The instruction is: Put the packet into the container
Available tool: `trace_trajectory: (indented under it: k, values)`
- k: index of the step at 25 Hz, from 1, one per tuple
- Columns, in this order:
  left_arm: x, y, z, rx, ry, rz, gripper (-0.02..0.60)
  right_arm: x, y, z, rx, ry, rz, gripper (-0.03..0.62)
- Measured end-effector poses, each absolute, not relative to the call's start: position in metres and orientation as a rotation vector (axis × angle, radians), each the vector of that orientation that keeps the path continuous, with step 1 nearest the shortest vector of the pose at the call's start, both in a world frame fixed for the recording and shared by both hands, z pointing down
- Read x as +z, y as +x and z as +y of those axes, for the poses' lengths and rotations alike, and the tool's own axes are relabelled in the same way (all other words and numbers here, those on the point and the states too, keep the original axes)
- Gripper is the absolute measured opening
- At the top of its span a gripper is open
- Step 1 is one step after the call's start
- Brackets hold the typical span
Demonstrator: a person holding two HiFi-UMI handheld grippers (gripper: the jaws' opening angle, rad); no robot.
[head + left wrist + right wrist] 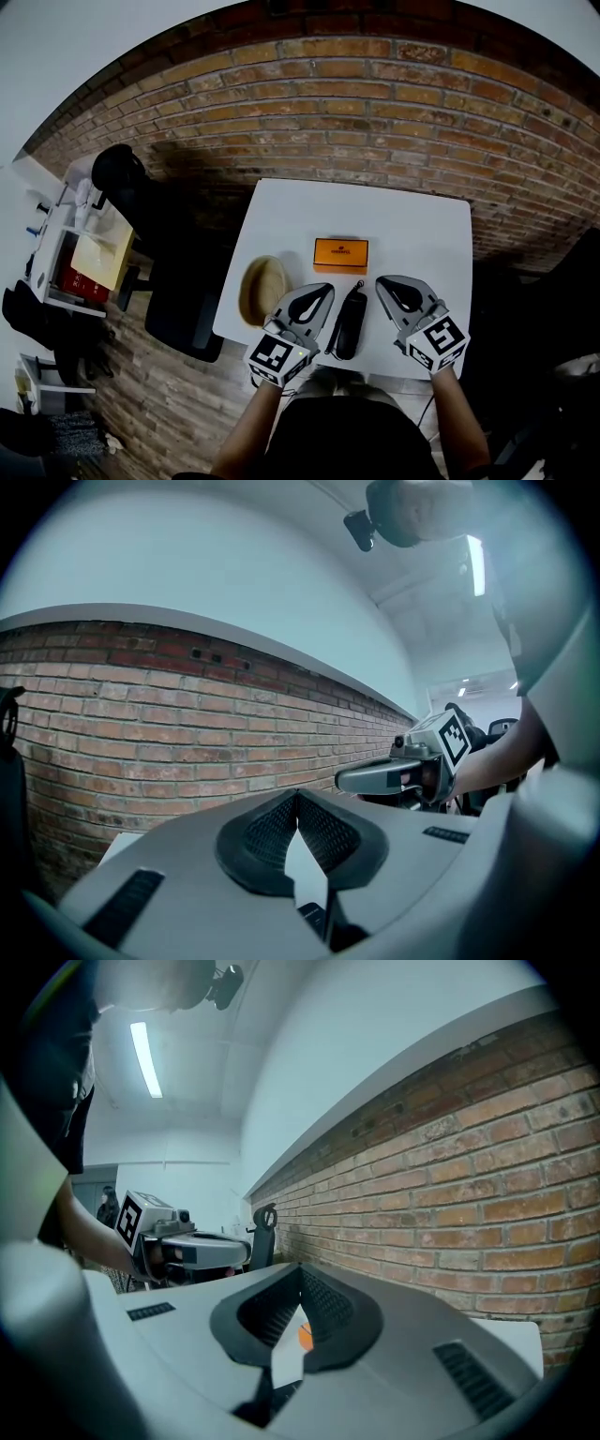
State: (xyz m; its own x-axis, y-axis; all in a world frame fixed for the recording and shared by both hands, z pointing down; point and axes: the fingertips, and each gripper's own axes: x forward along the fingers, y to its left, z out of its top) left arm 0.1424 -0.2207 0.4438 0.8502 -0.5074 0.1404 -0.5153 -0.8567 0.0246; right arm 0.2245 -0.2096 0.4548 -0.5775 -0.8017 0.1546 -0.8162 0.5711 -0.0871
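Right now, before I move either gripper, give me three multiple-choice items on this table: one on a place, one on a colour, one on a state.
1. The case lies:
A on a chair
B between the left gripper and right gripper
C on the floor

2. The box is:
A orange
B green
C blue

3. Both grippers are:
A wide open
B shut on a cup
C shut, empty

Answers:
1 B: the head view shows it on the table between them.
2 A: its top is plainly orange.
3 C: each gripper view shows the jaws together with nothing between.
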Motion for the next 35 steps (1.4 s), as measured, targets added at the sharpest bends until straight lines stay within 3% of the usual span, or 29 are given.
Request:
trace_trajectory:
  k: [12,13,17,24,28,35]
  values:
    - [0.45,0.119,-0.242,0.18,2.941,-0.678,0.008,0.508,0.205,-0.266,0.258,1.163,-2.528,0.006]
    - [0.451,0.117,-0.243,0.19,2.945,-0.679,0.008,0.516,0.205,-0.272,0.26,1.133,-2.506,0.069]
    - [0.453,0.104,-0.248,0.207,2.942,-0.703,0.008,0.551,0.203,-0.297,0.226,0.973,-2.388,0.171]
    - [0.455,0.081,-0.255,0.267,2.947,-0.742,0.008,0.637,0.198,-0.323,0.204,0.652,-2.112,0.422]
    - [0.457,0.069,-0.256,0.289,2.951,-0.763,0.008,0.673,0.202,-0.334,0.215,0.559,-1.999,0.456]
    - [0.454,0.047,-0.262,0.286,2.923,-0.856,0.008,0.705,0.201,-0.348,0.221,0.458,-1.903,0.456]
